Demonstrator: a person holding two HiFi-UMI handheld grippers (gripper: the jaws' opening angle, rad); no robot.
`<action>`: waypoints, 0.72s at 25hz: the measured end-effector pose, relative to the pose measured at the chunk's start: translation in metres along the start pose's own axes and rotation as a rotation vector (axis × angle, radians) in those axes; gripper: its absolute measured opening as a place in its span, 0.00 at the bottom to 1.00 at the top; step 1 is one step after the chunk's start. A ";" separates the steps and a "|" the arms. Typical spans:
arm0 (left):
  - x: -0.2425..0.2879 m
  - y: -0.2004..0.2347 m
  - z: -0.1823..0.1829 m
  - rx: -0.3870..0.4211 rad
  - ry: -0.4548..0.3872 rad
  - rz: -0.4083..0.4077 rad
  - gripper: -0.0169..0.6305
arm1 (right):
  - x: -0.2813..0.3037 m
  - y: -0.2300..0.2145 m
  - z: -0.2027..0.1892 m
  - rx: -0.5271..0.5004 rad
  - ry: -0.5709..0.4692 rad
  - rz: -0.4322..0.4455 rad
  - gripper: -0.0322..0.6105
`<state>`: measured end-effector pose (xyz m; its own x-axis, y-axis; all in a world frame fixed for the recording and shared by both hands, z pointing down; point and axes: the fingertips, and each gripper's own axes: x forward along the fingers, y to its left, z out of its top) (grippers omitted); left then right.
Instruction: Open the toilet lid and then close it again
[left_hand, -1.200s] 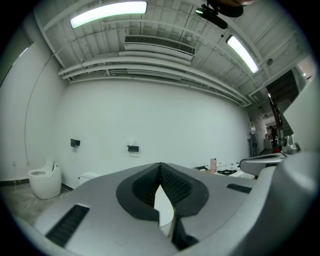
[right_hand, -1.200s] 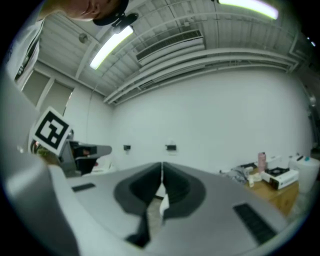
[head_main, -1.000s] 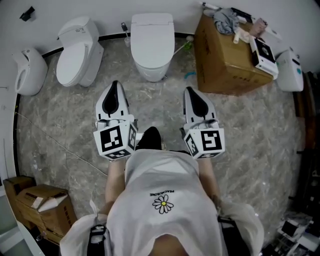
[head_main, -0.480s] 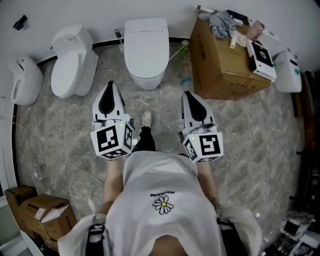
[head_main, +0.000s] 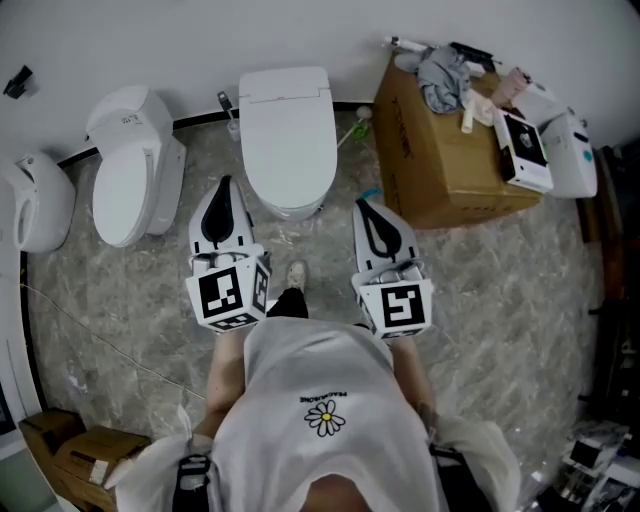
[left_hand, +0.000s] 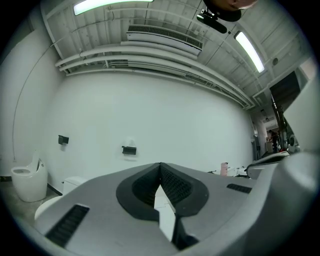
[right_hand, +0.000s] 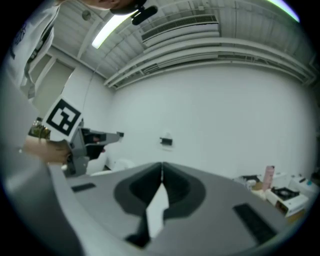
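Seen from the head view, with the person at the centre, a spare toilet (head_main: 125, 180) stands at 10 o'clock, well apart from the work.

The left gripper (head_main: 224, 184) sits at 11 o'clock. Its jaws are pressed together with nothing between them, and its tip is just beside the left flank of the bowl.

The toilet lid (head_main: 290, 135) lies at 12 o'clock, flat down on the middle toilet against the wall. Neither tool touches it, so opening has not begun.

The right gripper (head_main: 362, 206) is at 1 o'clock, jaws likewise together and empty, near the bowl's front right.

A cardboard box (head_main: 440, 150) loaded with odds and ends stands at 2 o'clock, near that tool.

Likely troubles:
- With both sets of jaws together, a tip pushed at the smooth lid edge may skate off rather than catch under it.
- Both tools point level at the wall, so they would pass over the lid unless tipped down.
- A wide swing of the right tool could knock the box.
- A lid let go too soon would slam down.
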<state>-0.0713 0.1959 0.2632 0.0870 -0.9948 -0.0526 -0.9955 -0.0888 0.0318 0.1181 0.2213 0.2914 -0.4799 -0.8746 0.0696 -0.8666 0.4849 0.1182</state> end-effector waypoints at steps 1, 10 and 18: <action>0.015 0.007 0.003 0.003 -0.006 -0.005 0.06 | 0.016 -0.003 0.004 -0.011 -0.001 -0.005 0.10; 0.116 0.054 0.006 0.019 -0.033 -0.023 0.06 | 0.127 -0.028 0.026 0.038 -0.035 -0.074 0.10; 0.144 0.059 -0.008 0.016 -0.009 -0.002 0.06 | 0.162 -0.044 0.017 0.045 -0.012 -0.047 0.10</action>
<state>-0.1169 0.0470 0.2654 0.0888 -0.9942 -0.0615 -0.9958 -0.0899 0.0156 0.0764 0.0578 0.2806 -0.4402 -0.8963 0.0529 -0.8932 0.4432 0.0762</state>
